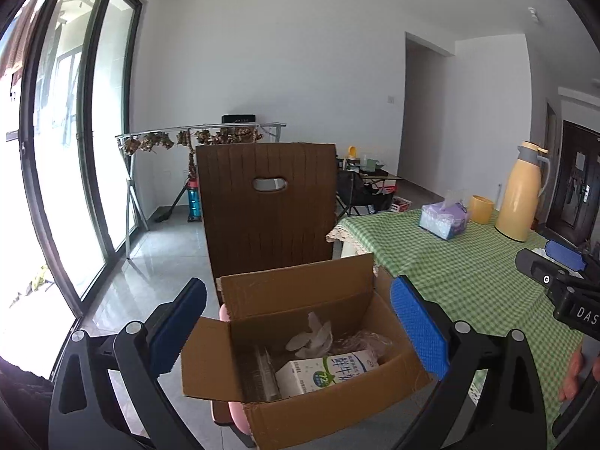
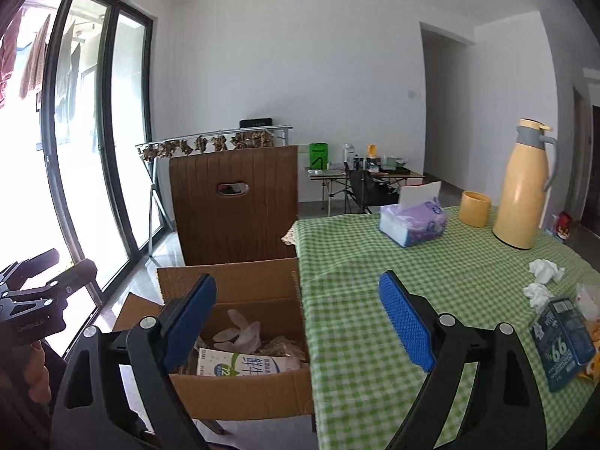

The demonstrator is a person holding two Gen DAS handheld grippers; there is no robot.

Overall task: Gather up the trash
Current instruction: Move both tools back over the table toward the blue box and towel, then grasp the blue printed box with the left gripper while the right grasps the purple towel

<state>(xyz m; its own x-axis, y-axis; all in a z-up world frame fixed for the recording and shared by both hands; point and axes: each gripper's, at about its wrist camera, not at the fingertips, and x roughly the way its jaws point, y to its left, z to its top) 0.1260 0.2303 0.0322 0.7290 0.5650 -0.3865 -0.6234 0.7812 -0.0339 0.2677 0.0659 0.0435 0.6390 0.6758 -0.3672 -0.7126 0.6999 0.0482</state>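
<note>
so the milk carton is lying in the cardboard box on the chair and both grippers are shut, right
Not quite: the milk carton does lie in the cardboard box on the chair, but the left gripper and right gripper are open and empty, as both wrist views show.

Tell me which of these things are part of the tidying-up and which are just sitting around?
Part of the job:
- brown cardboard box holding a white milk carton
- crumpled white tissues
- blue plastic wrapper

Just lying about:
- tall yellow thermos jug
- yellow cup
- purple tissue pack
- brown chair
</note>
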